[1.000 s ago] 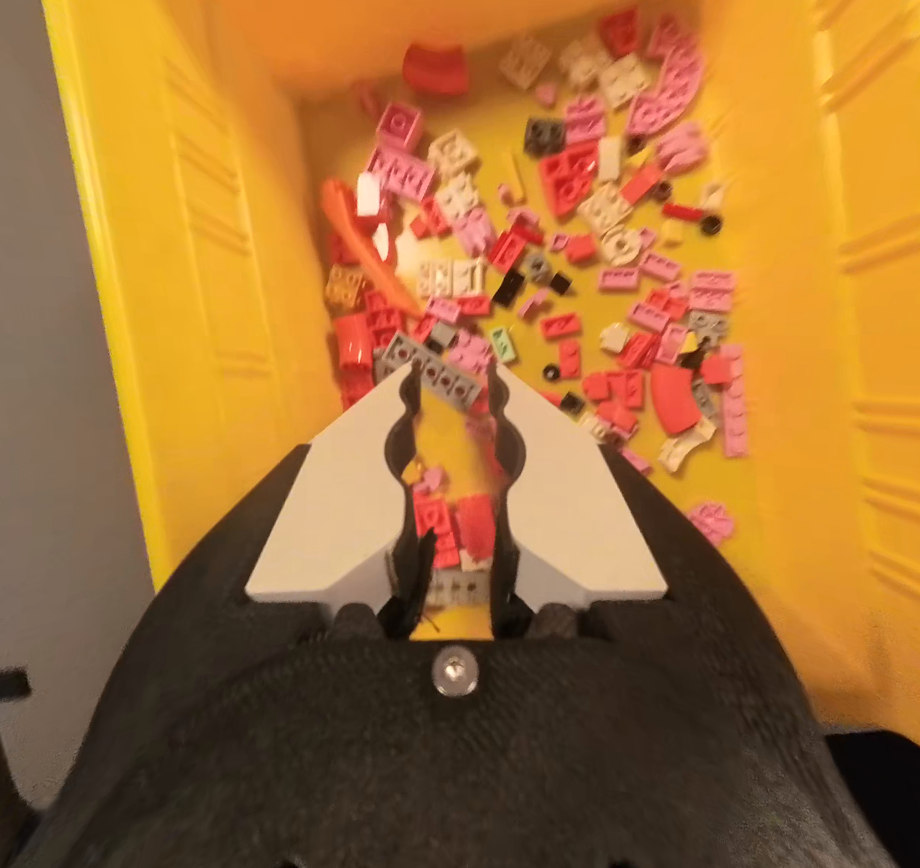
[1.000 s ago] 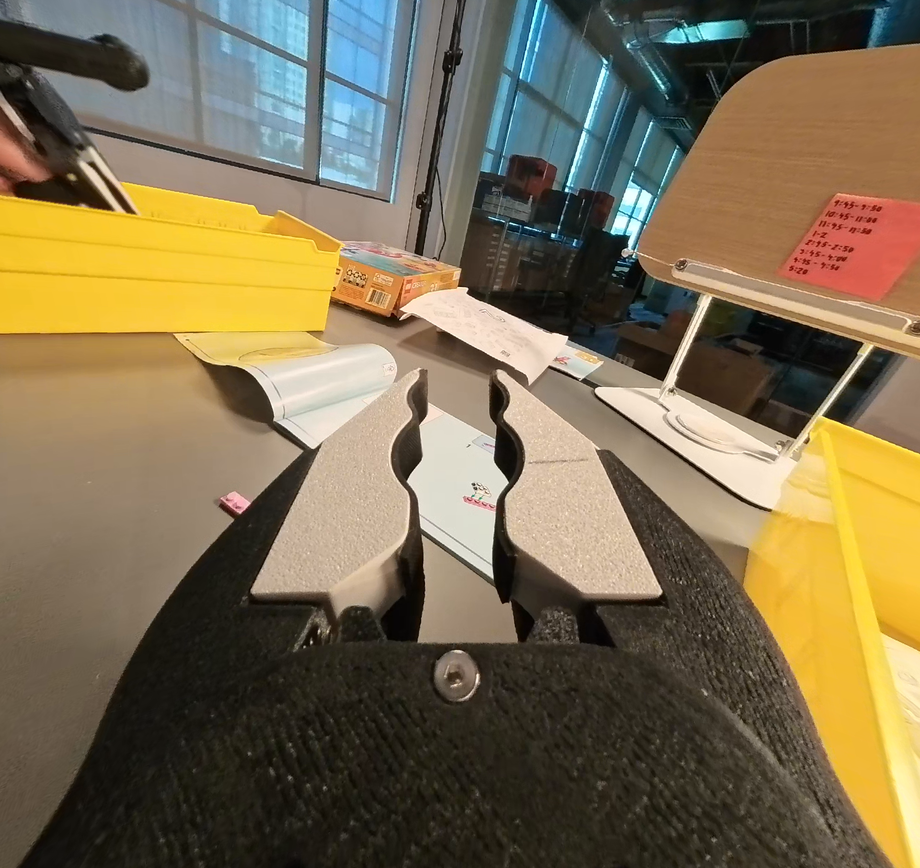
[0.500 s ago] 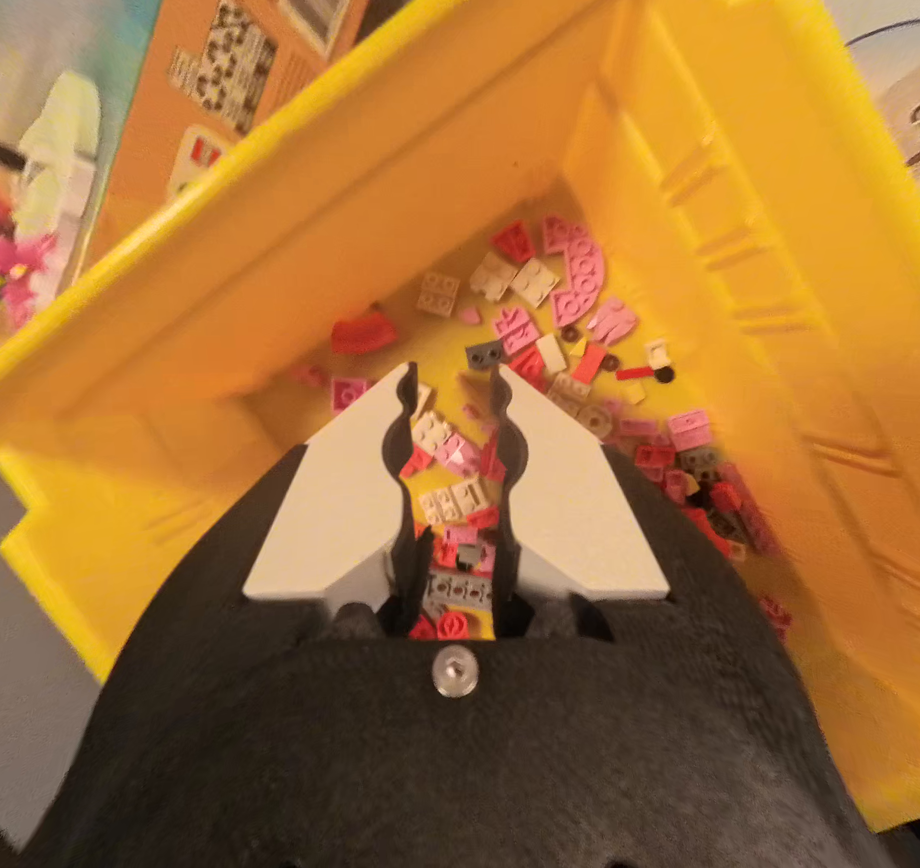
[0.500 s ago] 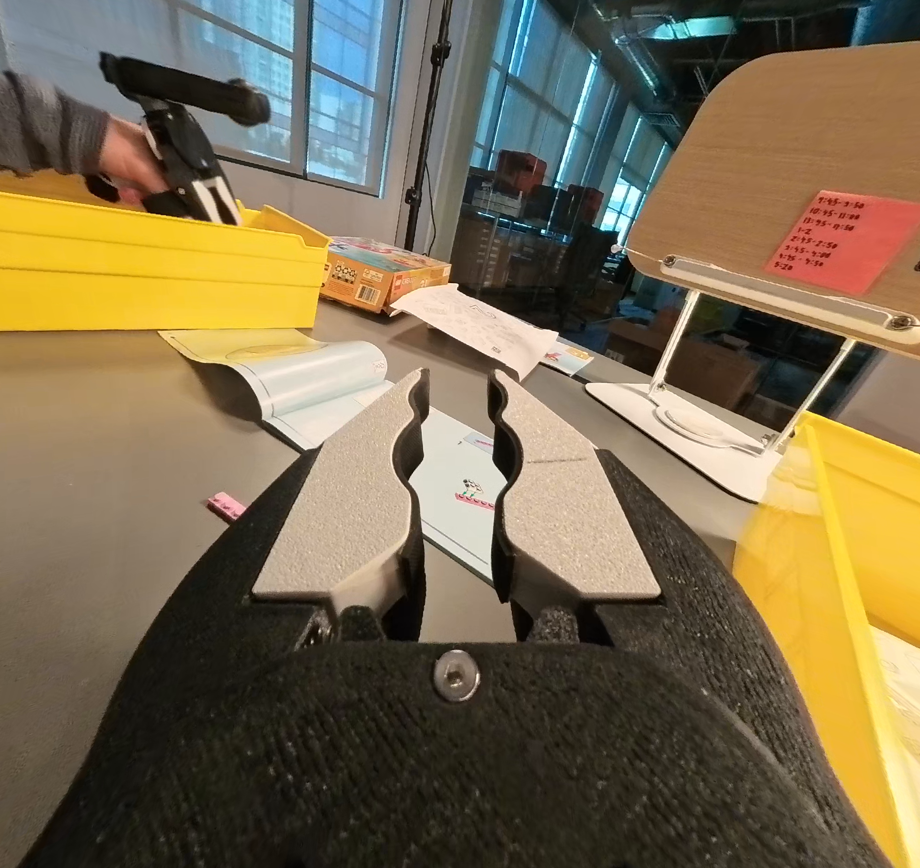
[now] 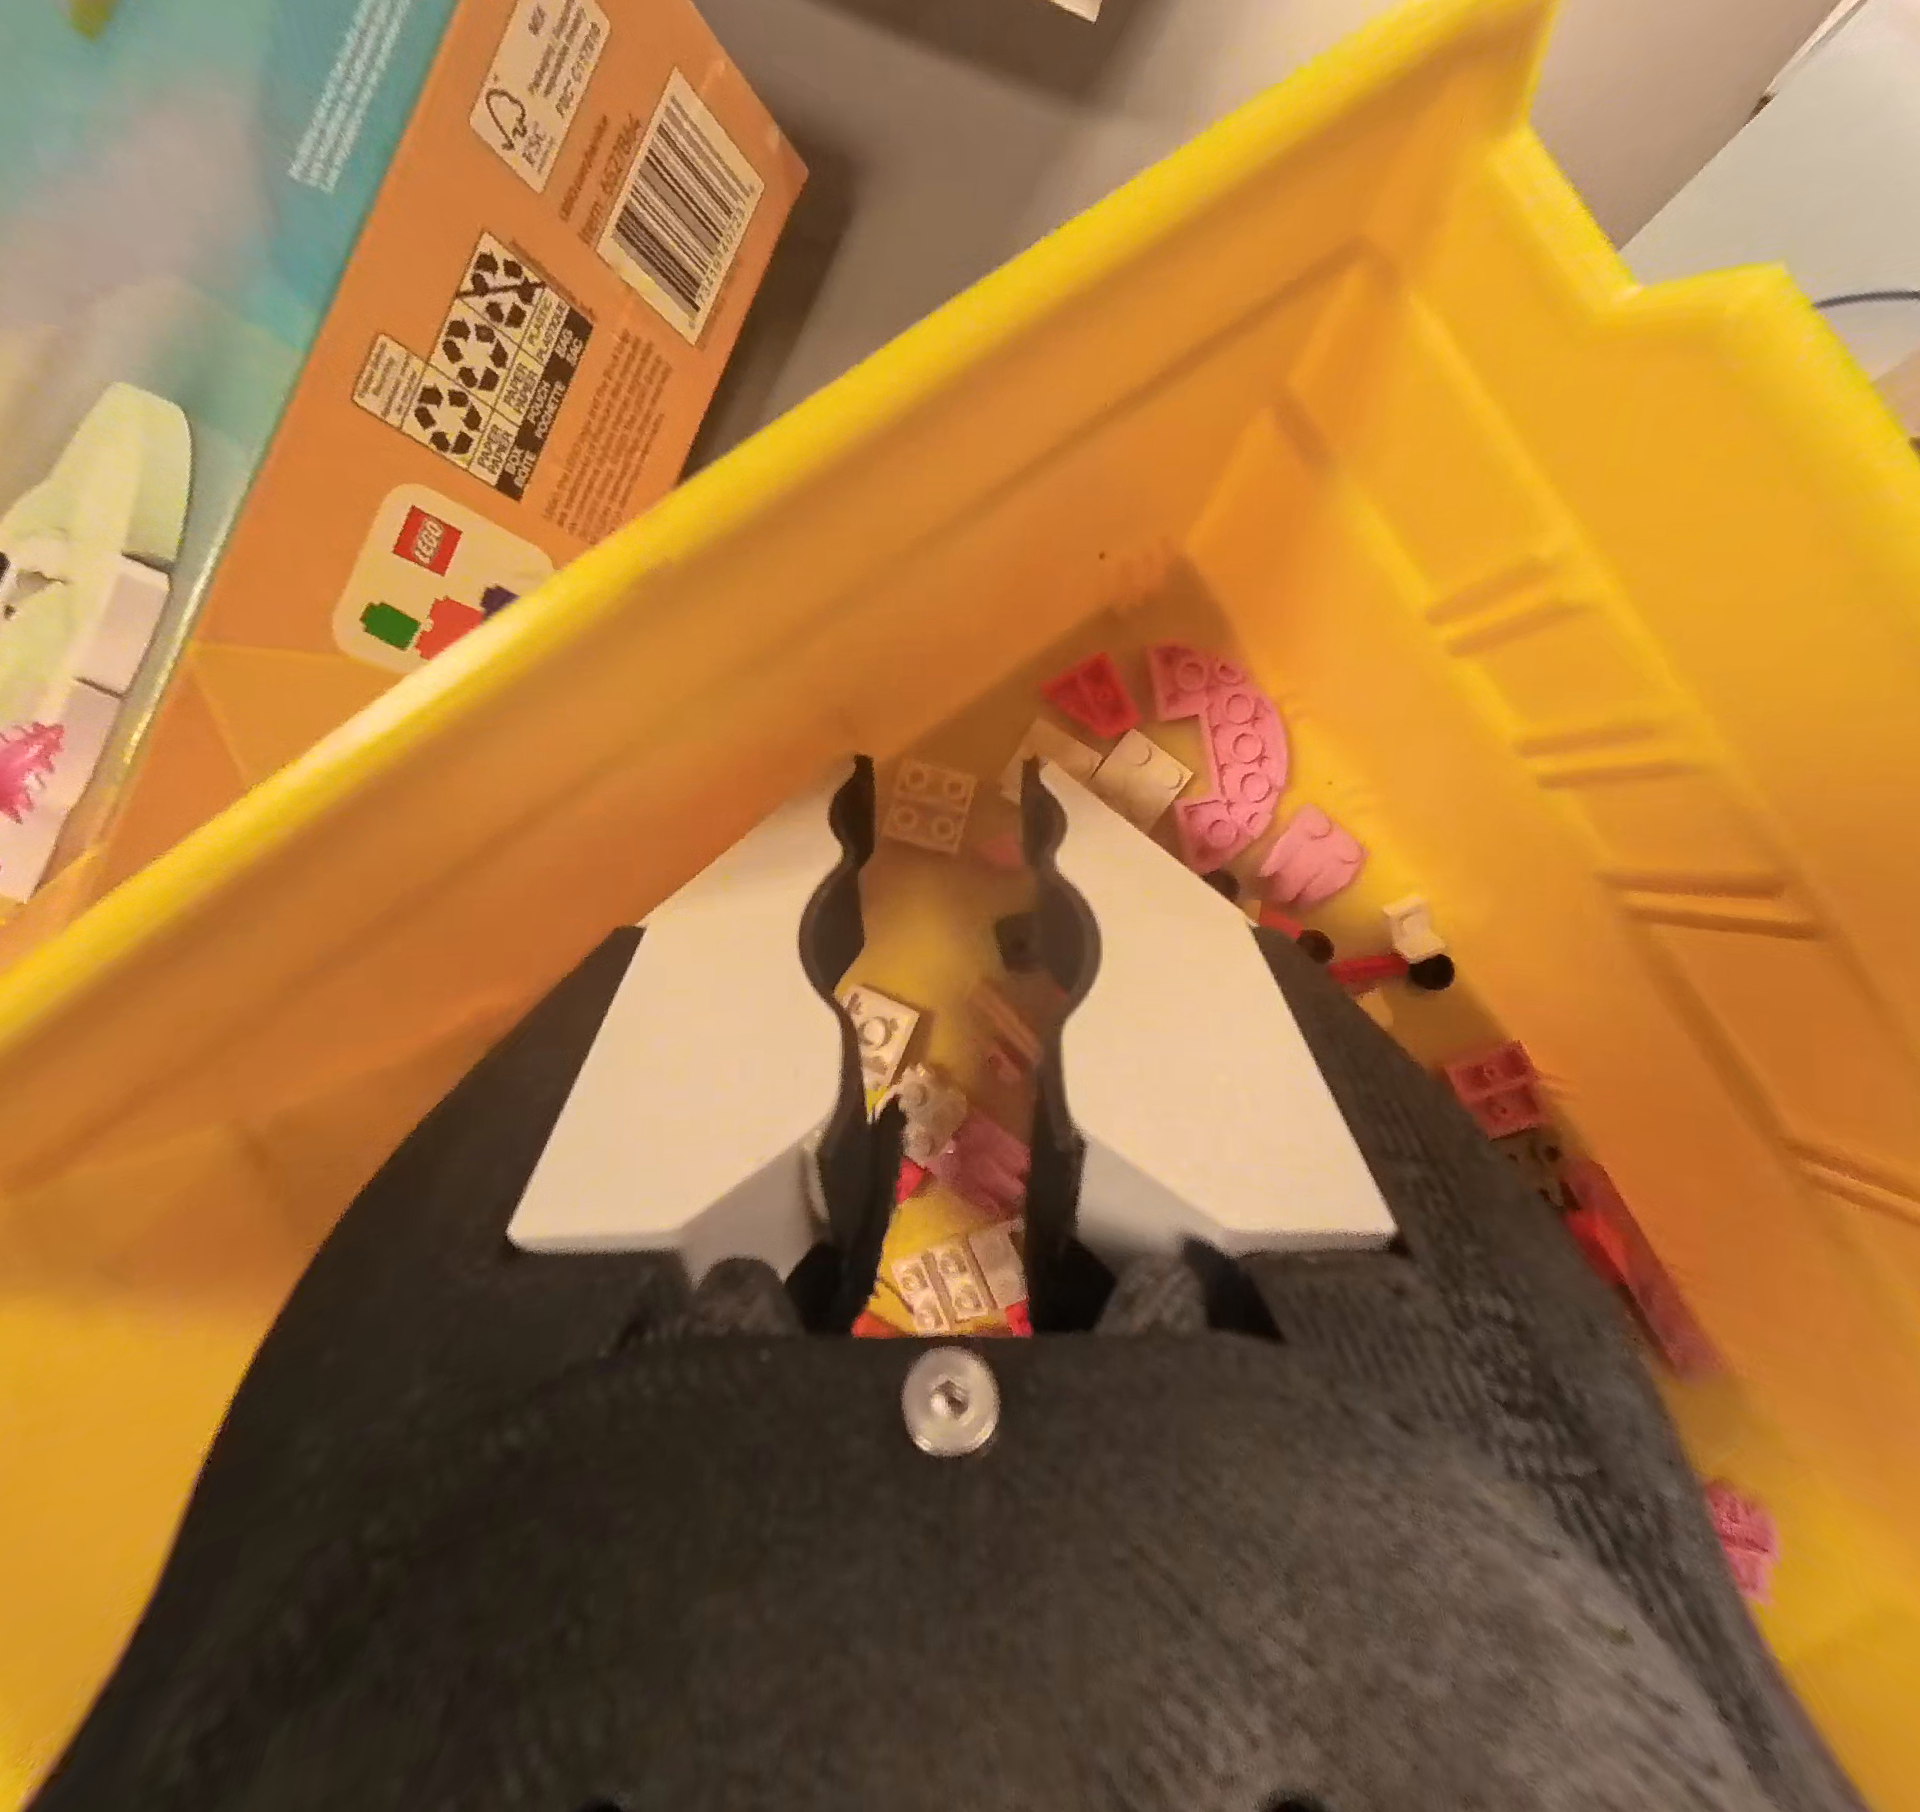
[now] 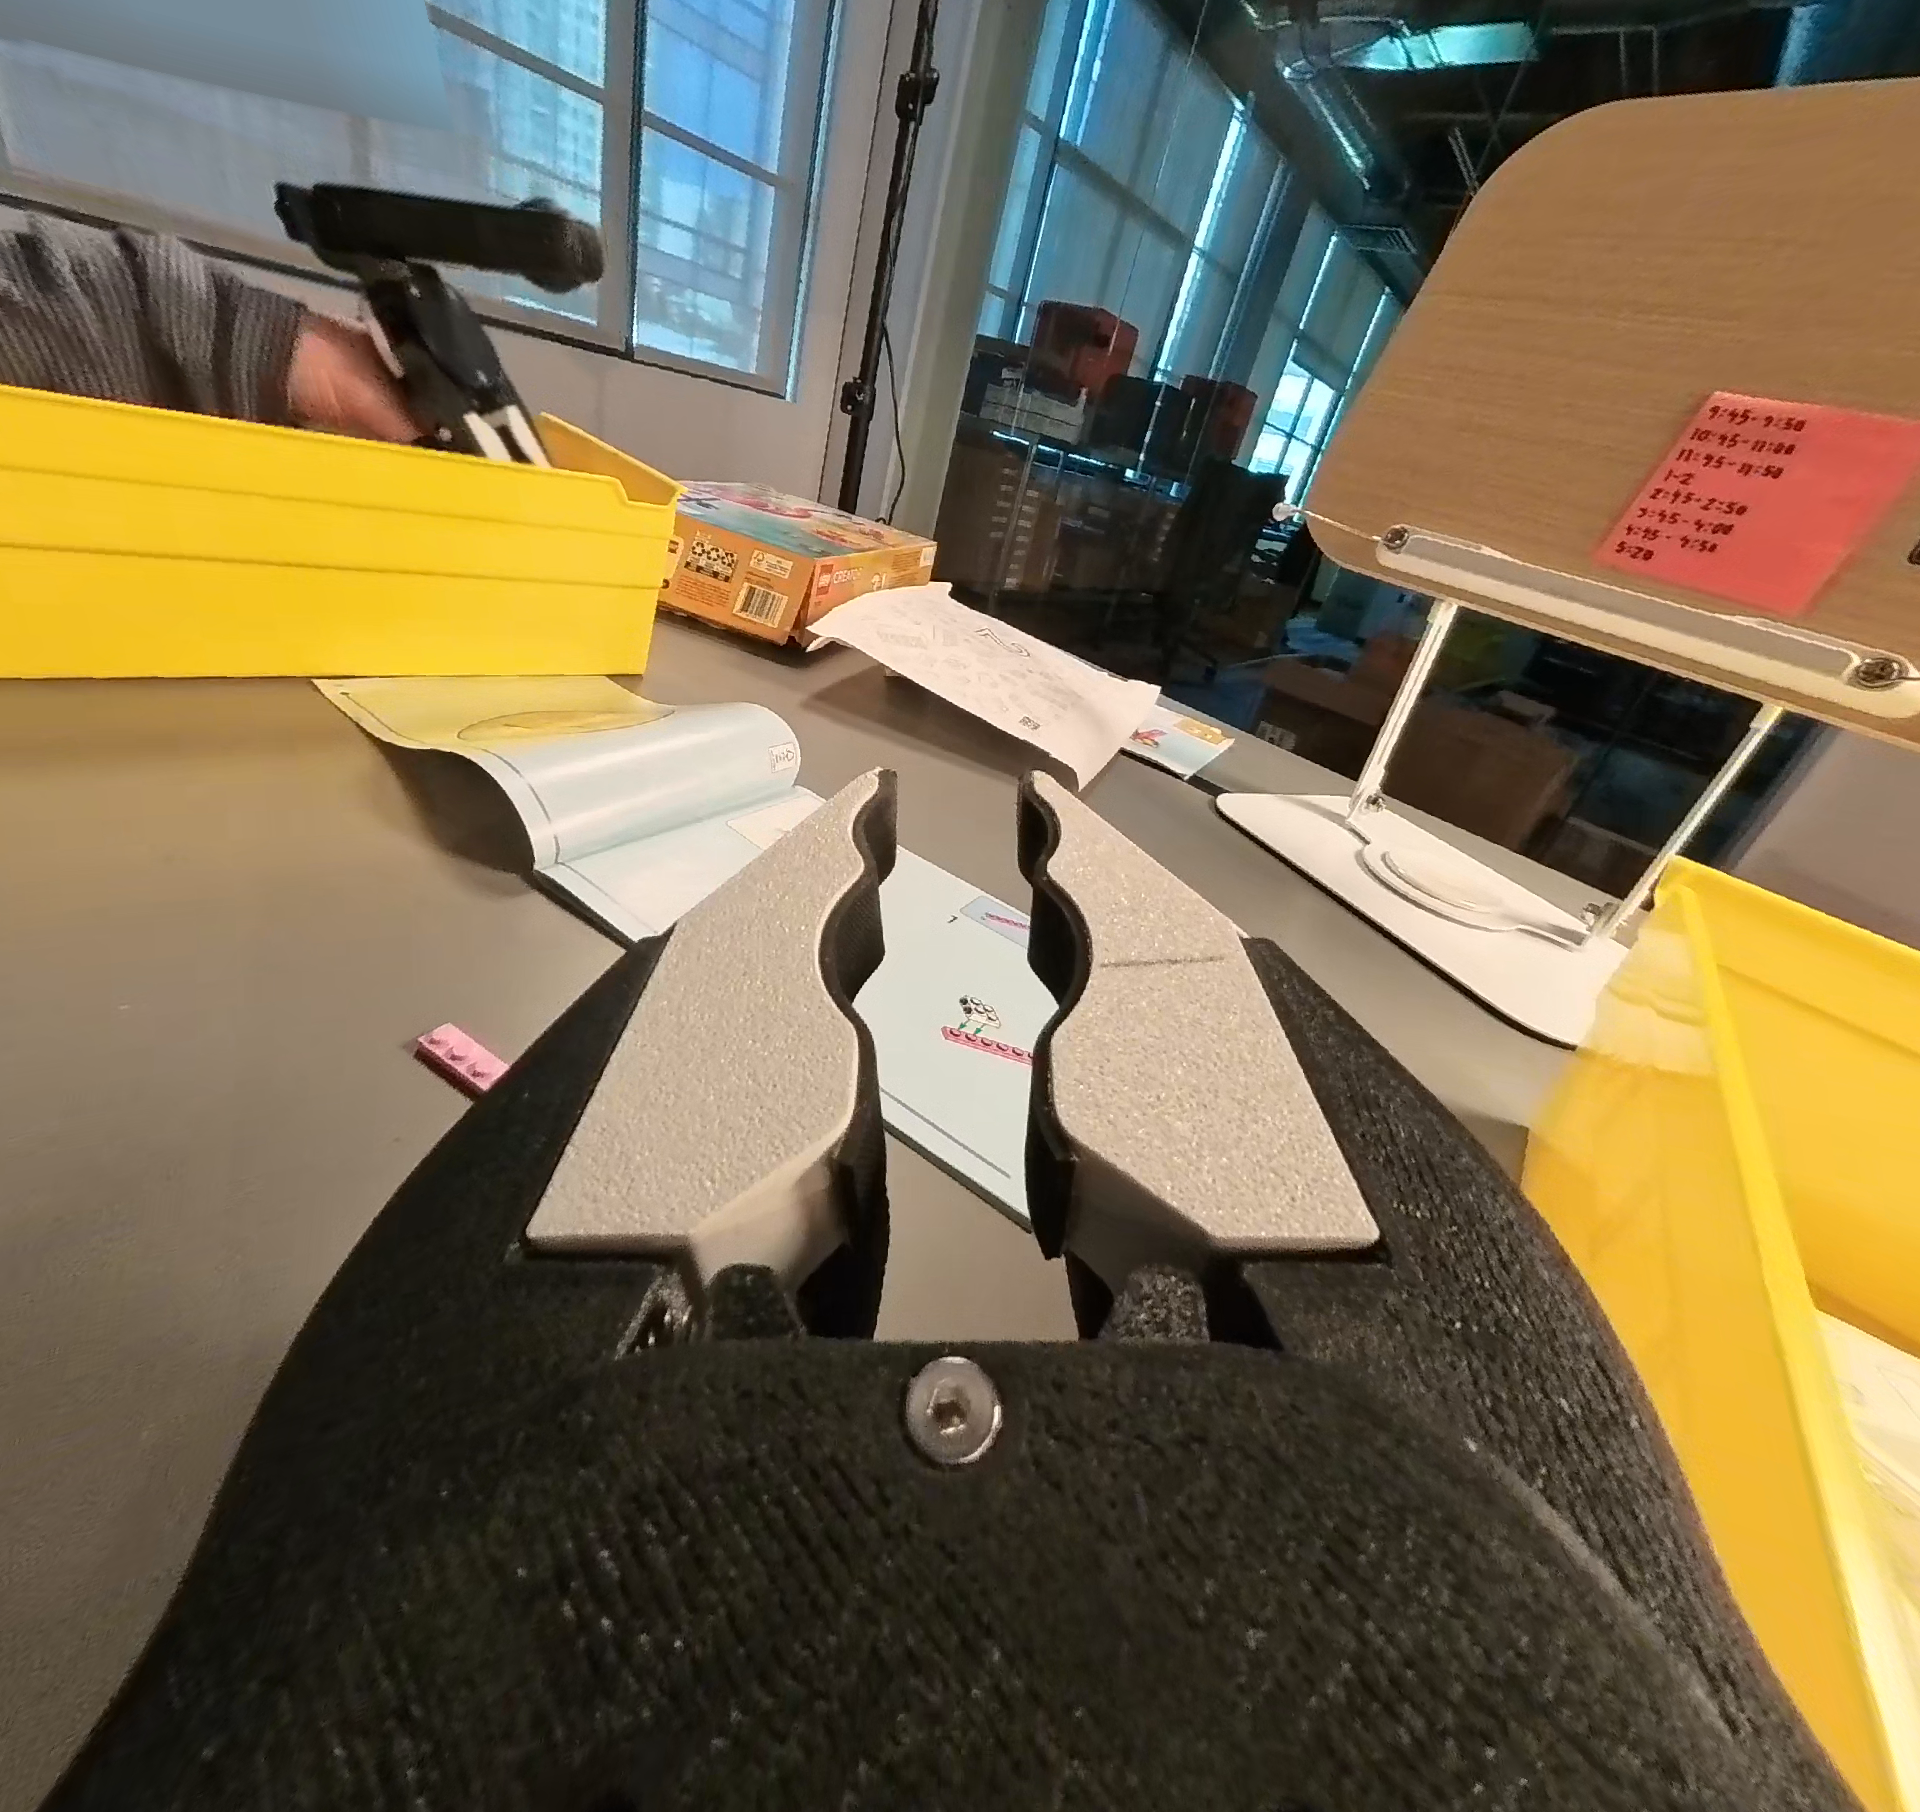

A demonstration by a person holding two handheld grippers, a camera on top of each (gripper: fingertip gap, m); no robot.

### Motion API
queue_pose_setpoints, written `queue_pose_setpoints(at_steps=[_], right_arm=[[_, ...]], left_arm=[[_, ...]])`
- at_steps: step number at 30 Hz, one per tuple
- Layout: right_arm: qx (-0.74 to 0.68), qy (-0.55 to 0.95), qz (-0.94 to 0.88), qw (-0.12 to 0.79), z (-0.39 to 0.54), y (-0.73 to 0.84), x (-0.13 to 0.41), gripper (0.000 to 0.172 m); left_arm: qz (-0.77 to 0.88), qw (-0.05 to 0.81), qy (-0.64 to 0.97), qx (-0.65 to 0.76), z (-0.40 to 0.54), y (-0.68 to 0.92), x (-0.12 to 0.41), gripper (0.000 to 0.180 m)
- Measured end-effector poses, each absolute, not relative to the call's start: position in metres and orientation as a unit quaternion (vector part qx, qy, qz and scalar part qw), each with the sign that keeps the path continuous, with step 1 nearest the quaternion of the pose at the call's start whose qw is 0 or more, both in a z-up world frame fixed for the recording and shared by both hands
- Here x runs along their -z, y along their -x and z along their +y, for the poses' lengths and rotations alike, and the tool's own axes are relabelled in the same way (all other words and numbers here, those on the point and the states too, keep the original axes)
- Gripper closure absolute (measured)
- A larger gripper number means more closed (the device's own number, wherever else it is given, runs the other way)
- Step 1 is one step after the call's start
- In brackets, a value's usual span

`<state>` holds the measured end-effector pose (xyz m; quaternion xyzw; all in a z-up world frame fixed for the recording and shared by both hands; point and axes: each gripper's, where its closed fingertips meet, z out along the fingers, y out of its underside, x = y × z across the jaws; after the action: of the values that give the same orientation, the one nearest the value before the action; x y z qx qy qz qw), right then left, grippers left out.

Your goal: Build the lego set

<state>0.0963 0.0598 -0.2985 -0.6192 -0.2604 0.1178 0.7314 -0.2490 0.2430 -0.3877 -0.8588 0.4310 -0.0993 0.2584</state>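
Inside the yellow bin (image 5: 1039, 474), the left gripper (image 5: 940, 786) points down at loose bricks with its jaws partly apart and nothing pressed between the pads. A tan plate (image 5: 925, 812) lies on the bin floor just past the fingertips, seen through the gap. To the right of it sit white plates (image 5: 1143, 775), a red wedge (image 5: 1091, 692), a curved pink plate (image 5: 1231, 754) and, farther right, a small red bar (image 5: 1371, 967). More pink, white and red pieces show lower in the gap, under the fingers. Outside the bin, to the far left, lies an orange box (image 5: 540, 308).

Meanwhile the right gripper (image 6: 956, 796) hangs low over the grey table (image 6: 208, 931), jaws partly apart and bare. An open booklet (image 6: 644, 786) lies under and beyond its tips. A pink plate (image 6: 462, 1056) rests on the table near the left finger, apart from it. Far left stands the yellow bin (image 6: 312, 557), with a sleeved hand (image 6: 343, 391) holding the left gripper inside it. Beyond the bin are the orange box (image 6: 790, 567) and a white sheet (image 6: 987, 682). On the right a wooden stand (image 6: 1621, 339) carries a red note (image 6: 1756, 505) on a white base (image 6: 1434, 879), and a second yellow bin (image 6: 1766, 1191) sits at the near right edge.
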Motion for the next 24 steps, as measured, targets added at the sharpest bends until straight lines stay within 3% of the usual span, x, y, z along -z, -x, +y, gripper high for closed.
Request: queue_pose_setpoints(at_steps=[8, 24], right_arm=[[-0.116, 0.621, -0.259, 0.731, 0.061, -0.097, 0.299, 0.150], [-0.116, 0.621, -0.258, 0.731, 0.061, -0.098, 0.299, 0.150]], left_arm=[[0.451, 0.251, 0.843, 0.148, 0.227, 0.244, 0.393, 0.152], [0.471, 0.229, 0.835, 0.167, 0.215, 0.243, 0.403, 0.170]])
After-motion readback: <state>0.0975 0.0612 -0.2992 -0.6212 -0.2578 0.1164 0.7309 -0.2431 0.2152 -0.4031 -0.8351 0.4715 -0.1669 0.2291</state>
